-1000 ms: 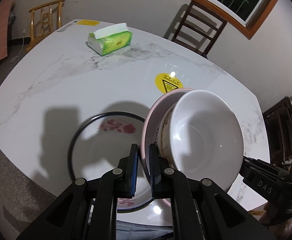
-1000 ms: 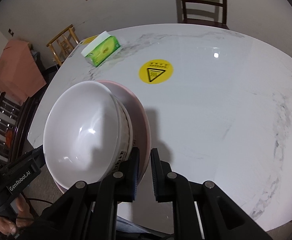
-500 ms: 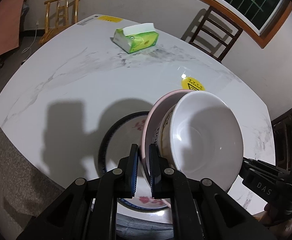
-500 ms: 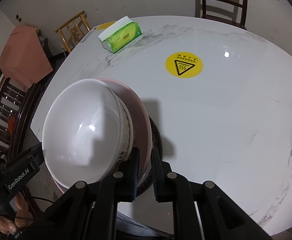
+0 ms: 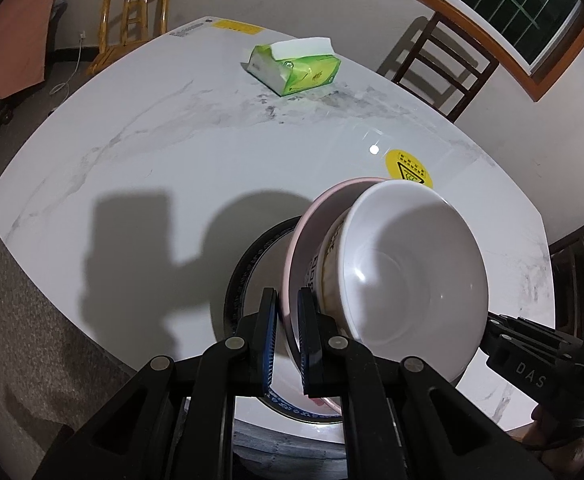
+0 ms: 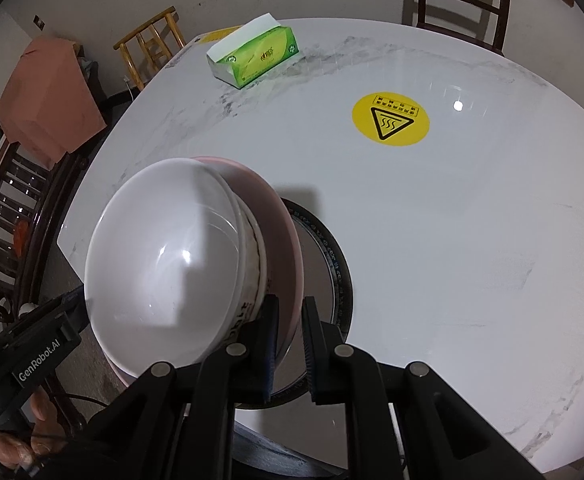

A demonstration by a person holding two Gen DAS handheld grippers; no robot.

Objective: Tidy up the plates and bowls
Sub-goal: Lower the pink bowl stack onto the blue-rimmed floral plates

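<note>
**Stack of bowls on a pink plate held over the black-rimmed plate**

Marble-patterned white tabletop [image 5: 196,168] fills both views, with chairs and a wall beyond it. Nearest, at the table's near edge, the left gripper [image 5: 288,336] is closed on one side of the pink plate [image 5: 308,240] and the right gripper [image 6: 290,334] is closed on the opposite side of its rim, so the plate hangs between the two. On the pink plate sits a printed bowl [image 5: 326,264] with a white bowl [image 5: 412,288] nested in it. Directly under this stack lies a black-rimmed plate [image 5: 244,276] flat on the table, close to the near edge; whether the pink plate already touches it cannot be told.

My judgement: the coming move turns on the stack being straight above the black-rimmed plate, so a level, vertical lowering by both grippers should seat it. Neither hand is nearer; both share the load. Little margin remains toward the near edge, while the middle of the table is open. Farther off lie a yellow round warning sticker [image 6: 390,120] and, toward the far edge, a green tissue pack [image 5: 296,66]
</note>
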